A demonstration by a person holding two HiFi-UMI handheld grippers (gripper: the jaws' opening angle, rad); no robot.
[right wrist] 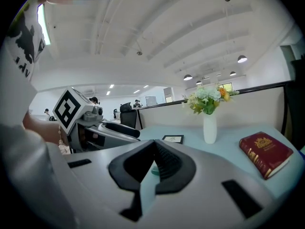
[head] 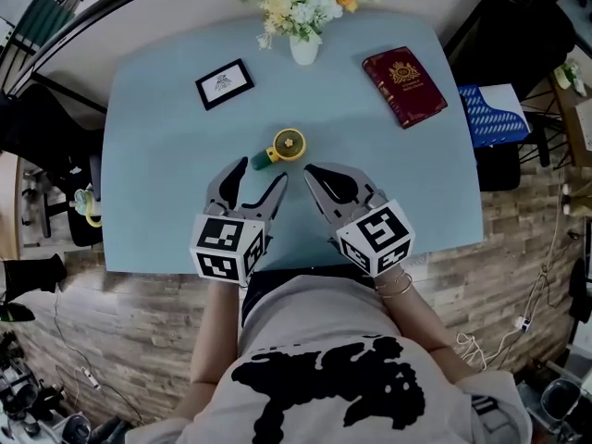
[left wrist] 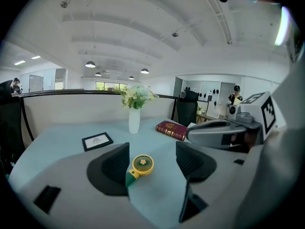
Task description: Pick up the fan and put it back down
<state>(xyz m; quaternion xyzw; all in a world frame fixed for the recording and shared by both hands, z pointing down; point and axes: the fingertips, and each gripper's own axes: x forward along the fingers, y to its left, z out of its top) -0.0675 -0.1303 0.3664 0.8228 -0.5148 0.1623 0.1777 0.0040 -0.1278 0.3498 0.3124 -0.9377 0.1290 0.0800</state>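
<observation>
A small fan with a round yellow head and a green handle lies flat on the pale blue table, near its middle. My left gripper is open just on the near side of the fan. In the left gripper view the fan lies ahead between the two spread dark pads, touching neither. My right gripper sits beside the left one, a little to the right of the fan, its jaws shut together on nothing. In the right gripper view the right gripper hides the fan almost wholly.
At the far edge stands a white vase of flowers. A black-framed card lies at the far left, a dark red book at the far right. A blue folder rests off the table's right side.
</observation>
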